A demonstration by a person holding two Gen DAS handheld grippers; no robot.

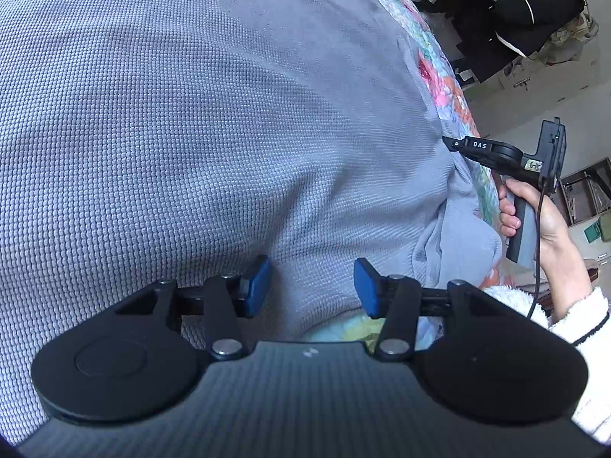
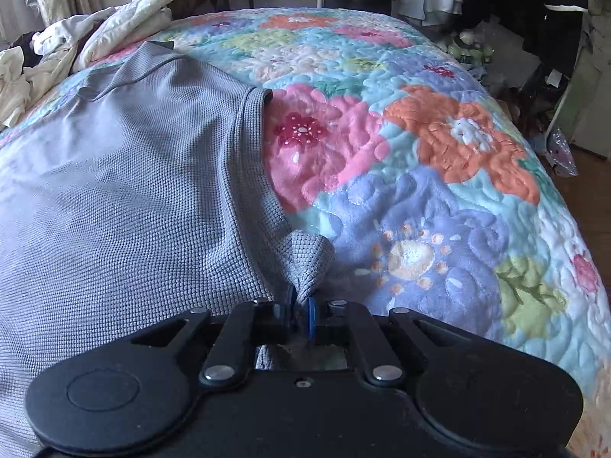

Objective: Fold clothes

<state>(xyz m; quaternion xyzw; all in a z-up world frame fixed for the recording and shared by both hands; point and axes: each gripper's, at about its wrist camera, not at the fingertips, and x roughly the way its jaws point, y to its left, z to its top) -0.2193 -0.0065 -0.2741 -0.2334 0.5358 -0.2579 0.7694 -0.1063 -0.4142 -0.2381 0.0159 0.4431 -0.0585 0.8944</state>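
Observation:
A grey waffle-knit garment (image 1: 198,122) lies spread over a floral quilt (image 2: 420,160) on a bed. My left gripper (image 1: 311,286) stands open just above the garment's near edge, its blue pads (image 1: 256,286) apart with only flat cloth showing between them. In the left wrist view my right gripper (image 1: 450,143) pinches the garment's right edge, held by a hand (image 1: 550,225). In the right wrist view the right gripper (image 2: 301,315) is shut on a bunched corner of the grey garment (image 2: 126,191), which puckers up in front of the fingers.
A heap of pale clothes (image 2: 68,49) lies at the bed's far left corner. Dark clothes (image 1: 534,19) hang and pile beyond the bed's far side, with clutter on the floor (image 2: 550,87) to the right. A white fluffy sleeve (image 1: 573,320) is near my left gripper.

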